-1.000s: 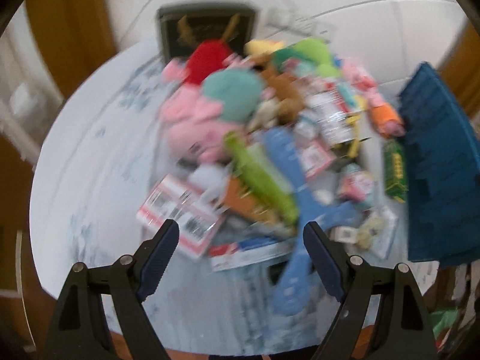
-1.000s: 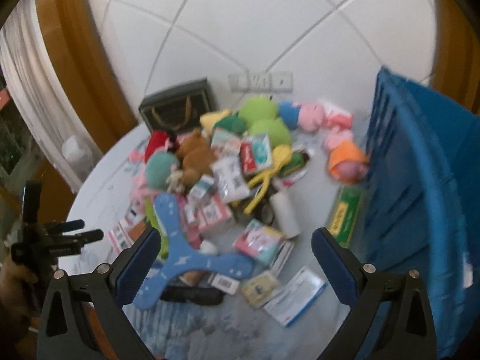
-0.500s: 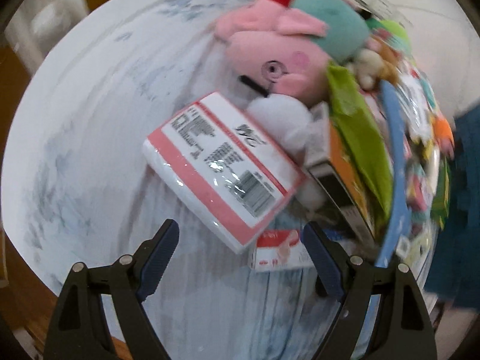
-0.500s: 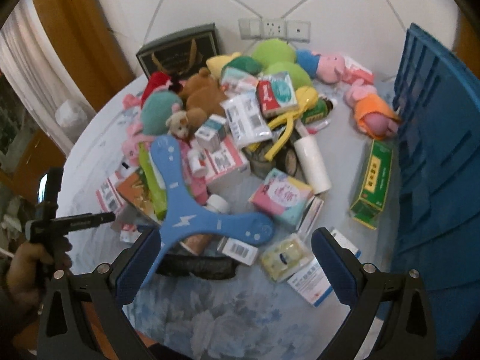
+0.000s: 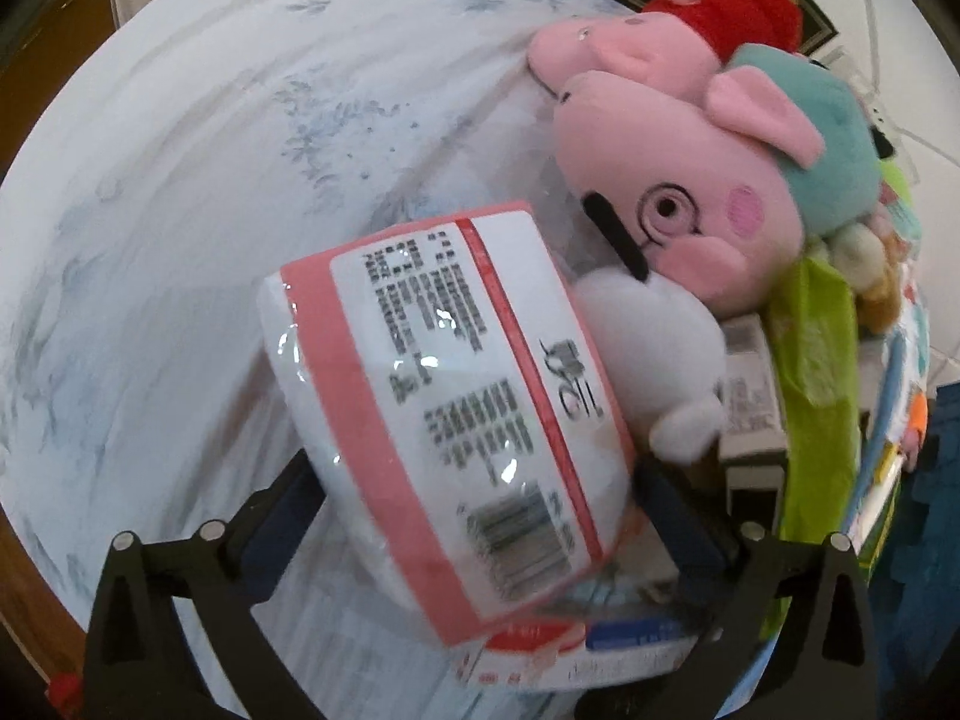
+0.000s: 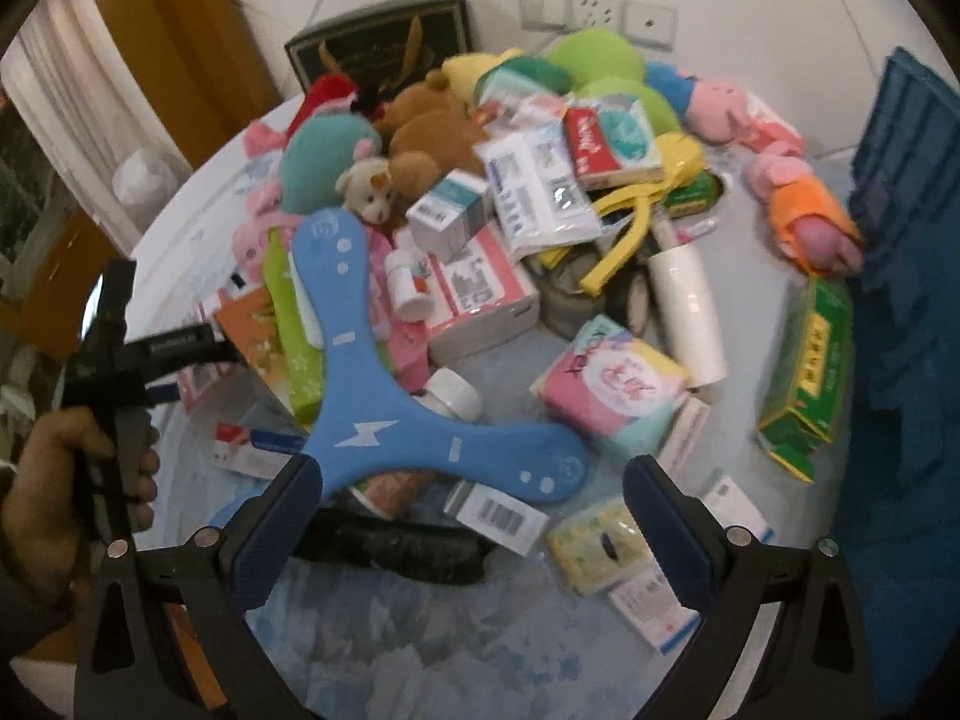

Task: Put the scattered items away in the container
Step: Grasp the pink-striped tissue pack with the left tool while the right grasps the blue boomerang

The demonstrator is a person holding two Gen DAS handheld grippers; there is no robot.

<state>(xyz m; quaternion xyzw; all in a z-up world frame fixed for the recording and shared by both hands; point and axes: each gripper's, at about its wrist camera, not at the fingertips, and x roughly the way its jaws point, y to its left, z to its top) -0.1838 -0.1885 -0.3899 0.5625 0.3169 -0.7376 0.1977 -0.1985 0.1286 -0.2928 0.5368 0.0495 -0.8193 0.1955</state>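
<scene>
A pink-and-white wrapped tissue pack (image 5: 456, 396) lies on the round table (image 5: 180, 228), filling the left wrist view. My left gripper (image 5: 480, 510) straddles it from above; its jaws are opening wide, the pack is between them, and I see no pad pressing on it. My right gripper (image 6: 471, 516) hangs open and holds nothing. It hovers over the pile's near edge, just below a blue three-armed boomerang (image 6: 372, 420) and above a black object (image 6: 396, 546). The blue crate (image 6: 900, 252) stands at the right.
A pink pig plush (image 5: 678, 204) and a white plush (image 5: 648, 348) press against the pack's far side. Several boxes, tissue packs, plush toys and a white roll (image 6: 690, 312) are heaped mid-table. A green box (image 6: 810, 372) lies by the crate. A hand (image 6: 60, 480) grips the left tool.
My left gripper sank and rolled onto the tissue pack, which now sits between its widened jaws. My right gripper came down closer to the boomerang and the pile.
</scene>
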